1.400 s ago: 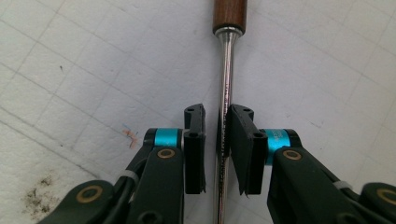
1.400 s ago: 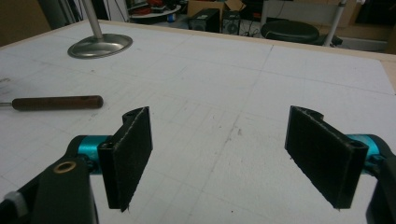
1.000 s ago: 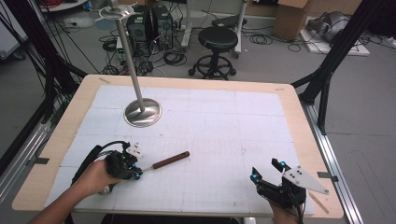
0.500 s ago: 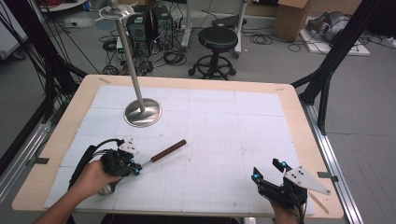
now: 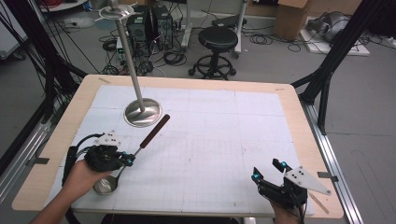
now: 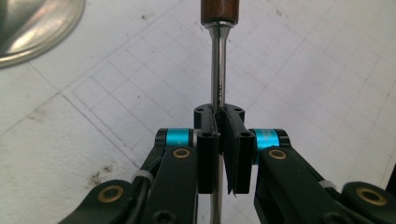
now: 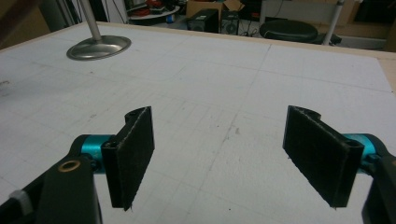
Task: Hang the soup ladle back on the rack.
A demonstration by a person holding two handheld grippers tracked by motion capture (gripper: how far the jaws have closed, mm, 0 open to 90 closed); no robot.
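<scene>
Left tool [image 6: 218, 122] clamped on ladle [image 6: 217, 70] shaft, below wooden handle. Gridded worktop [image 6: 317, 79] beneath. Steel base [image 6: 32, 23] at top left.

Both grippers black w/ cyan collars & brass screws. Left gripper [image 5: 127, 159] trails black cable; right gripper [image 5: 267, 171] has grey 3-cornered plate. Fingers [image 7: 135, 154] flat, black, padded.

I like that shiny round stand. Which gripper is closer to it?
Left. The left gripper, shut on a ladle, sits just in front of the stand; the right gripper is across the table.

black stool [image 5: 218, 39] on grey floor [image 5: 364, 107]
</scene>
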